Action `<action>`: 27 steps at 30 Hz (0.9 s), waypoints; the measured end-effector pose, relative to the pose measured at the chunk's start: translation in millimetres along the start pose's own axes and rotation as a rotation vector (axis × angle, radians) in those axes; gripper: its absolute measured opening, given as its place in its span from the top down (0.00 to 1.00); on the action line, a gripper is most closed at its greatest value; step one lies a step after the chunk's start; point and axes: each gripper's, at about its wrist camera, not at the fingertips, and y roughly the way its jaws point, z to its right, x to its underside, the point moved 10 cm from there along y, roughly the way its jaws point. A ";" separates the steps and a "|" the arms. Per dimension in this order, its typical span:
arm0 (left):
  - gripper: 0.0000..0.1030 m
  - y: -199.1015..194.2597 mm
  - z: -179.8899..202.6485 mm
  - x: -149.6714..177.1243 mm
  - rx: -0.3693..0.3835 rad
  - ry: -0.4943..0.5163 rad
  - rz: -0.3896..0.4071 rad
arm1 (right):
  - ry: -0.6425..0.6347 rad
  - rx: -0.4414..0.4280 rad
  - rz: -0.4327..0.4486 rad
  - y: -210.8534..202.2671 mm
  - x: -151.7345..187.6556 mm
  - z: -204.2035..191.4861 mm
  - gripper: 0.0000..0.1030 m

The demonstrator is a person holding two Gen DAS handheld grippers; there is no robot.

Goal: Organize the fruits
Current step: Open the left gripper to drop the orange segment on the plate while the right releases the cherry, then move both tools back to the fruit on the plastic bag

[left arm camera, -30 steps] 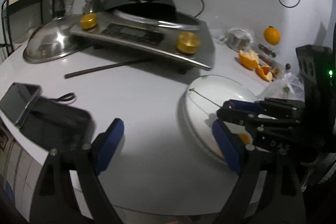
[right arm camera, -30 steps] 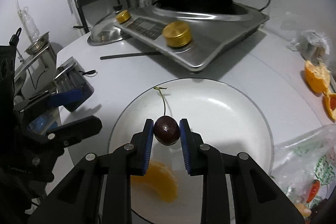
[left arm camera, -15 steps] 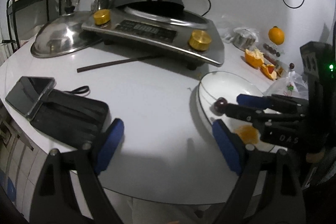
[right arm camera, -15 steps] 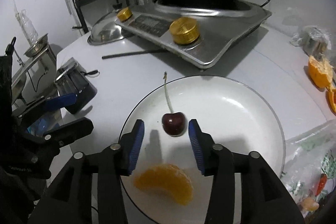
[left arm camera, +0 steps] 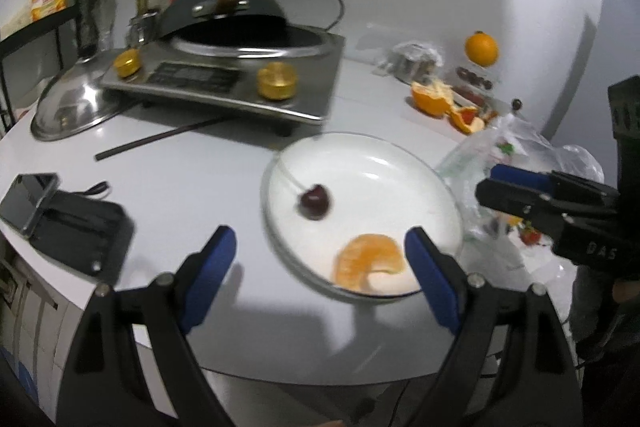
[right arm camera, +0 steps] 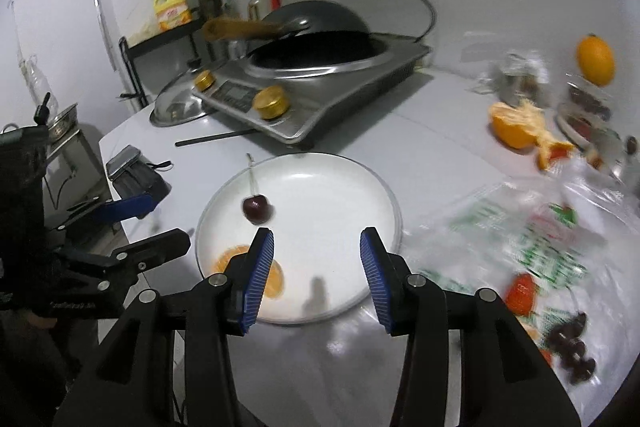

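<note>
Two tongs, both spread wide and empty: right tongs poised above the near rim of the plate, left tongs low at its edge beside the counter. Largest obstacle: induction cooker with wok, pushed back, well clear of the plate. Next, white plate, set centrally as the collecting spot. Plastic bag just right of it, strawberry and dark cherries inside, likely next to fetch. Orange segment near the plate's front rim. Smallest, cherry, on the plate, stem toward the cooker.
</note>
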 end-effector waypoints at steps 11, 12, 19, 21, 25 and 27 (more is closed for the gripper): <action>0.15 2.6 70.2 4.8 0.036 0.077 -0.016 | 0.035 0.084 0.042 -52.5 32.3 51.4 0.54; 0.15 2.7 77.5 5.7 0.039 0.087 -0.019 | 0.039 0.086 0.045 -55.1 33.8 54.1 0.54; 0.15 4.8 115.5 10.6 0.055 0.137 -0.034 | 0.082 0.107 0.069 -77.5 51.4 84.0 0.54; 0.15 5.3 127.7 11.8 0.060 0.150 -0.036 | 0.091 0.113 0.072 -83.0 56.2 92.3 0.54; 0.15 9.3 148.2 14.5 0.066 0.174 -0.045 | 0.109 0.126 0.080 -94.3 66.3 109.1 0.54; 0.15 11.1 158.3 15.7 0.070 0.187 -0.050 | 0.121 0.131 0.084 -98.7 69.7 117.8 0.54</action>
